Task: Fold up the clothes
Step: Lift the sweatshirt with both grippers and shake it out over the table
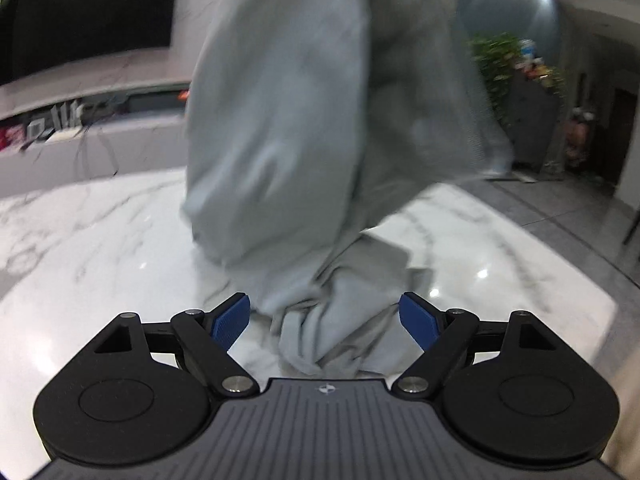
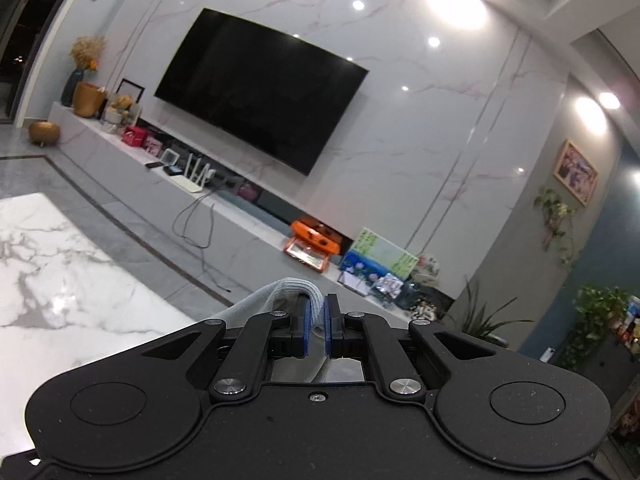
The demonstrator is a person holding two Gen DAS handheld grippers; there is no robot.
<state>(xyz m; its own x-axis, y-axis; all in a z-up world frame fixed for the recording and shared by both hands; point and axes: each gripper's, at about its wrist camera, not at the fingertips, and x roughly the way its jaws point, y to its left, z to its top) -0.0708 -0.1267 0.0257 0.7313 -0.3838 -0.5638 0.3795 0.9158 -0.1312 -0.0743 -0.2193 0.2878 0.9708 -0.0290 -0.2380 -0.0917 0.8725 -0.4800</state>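
Grey garment [image 1: 304,128] is hanging vertically, pooling on marble table [image 1: 100,232]; right gripper [image 2: 316,320] is pinching its ribbed edge, left gripper [image 1: 325,318] gaping wide.

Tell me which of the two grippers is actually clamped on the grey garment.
The right gripper: its fingers are shut on a ribbed edge of the grey garment. The left gripper is open, fabric between its fingers ungripped.

The garment [image 1: 280,128] is soft, matt grey cloth with a ribbed hem [image 2: 298,288]. The table [image 1: 100,232] is glossy marble. The gripper [image 1: 325,320] is matt black plastic with textured blue pads [image 1: 230,322].
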